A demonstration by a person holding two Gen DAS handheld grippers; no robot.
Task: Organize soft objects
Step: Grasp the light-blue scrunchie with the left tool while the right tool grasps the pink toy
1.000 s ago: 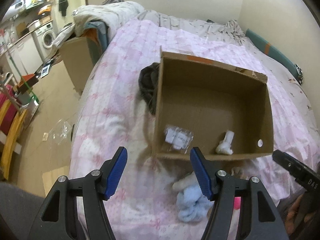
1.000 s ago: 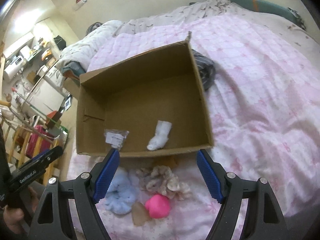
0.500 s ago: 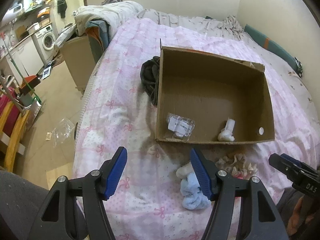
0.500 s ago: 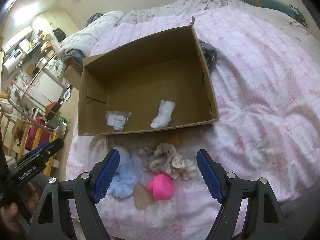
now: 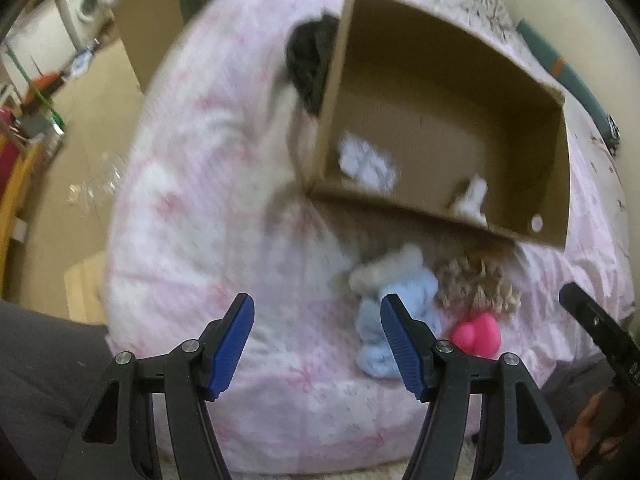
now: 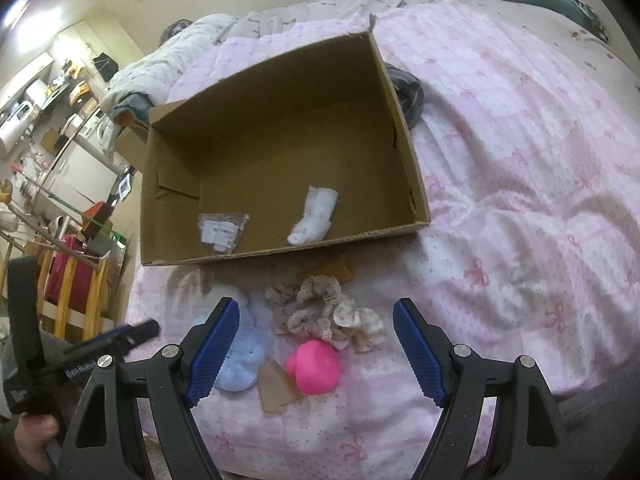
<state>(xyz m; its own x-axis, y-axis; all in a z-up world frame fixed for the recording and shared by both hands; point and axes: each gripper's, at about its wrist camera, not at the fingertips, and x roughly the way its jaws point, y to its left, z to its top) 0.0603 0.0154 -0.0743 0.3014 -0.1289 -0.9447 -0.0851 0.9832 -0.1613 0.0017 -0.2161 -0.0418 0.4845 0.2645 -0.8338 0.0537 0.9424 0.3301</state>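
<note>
An open cardboard box lies on the pink bedspread. Inside it are a white fluffy sock and a clear packet with a label. In front of the box lie a light blue fluffy item, a beige lace scrunchie pile, a pink soft ball and a tan piece. My right gripper hangs open above the ball and scrunchies. My left gripper is open, left of the blue item.
A dark garment lies against the box's far side. Left of the bed are a bare floor, a cardboard carton, a washing machine and a yellow rack. Rumpled grey bedding sits at the bed's head.
Both grippers have dropped lower and closer to the soft items in front of the box. The left view is blurred from motion. Both stay open and hold nothing.
</note>
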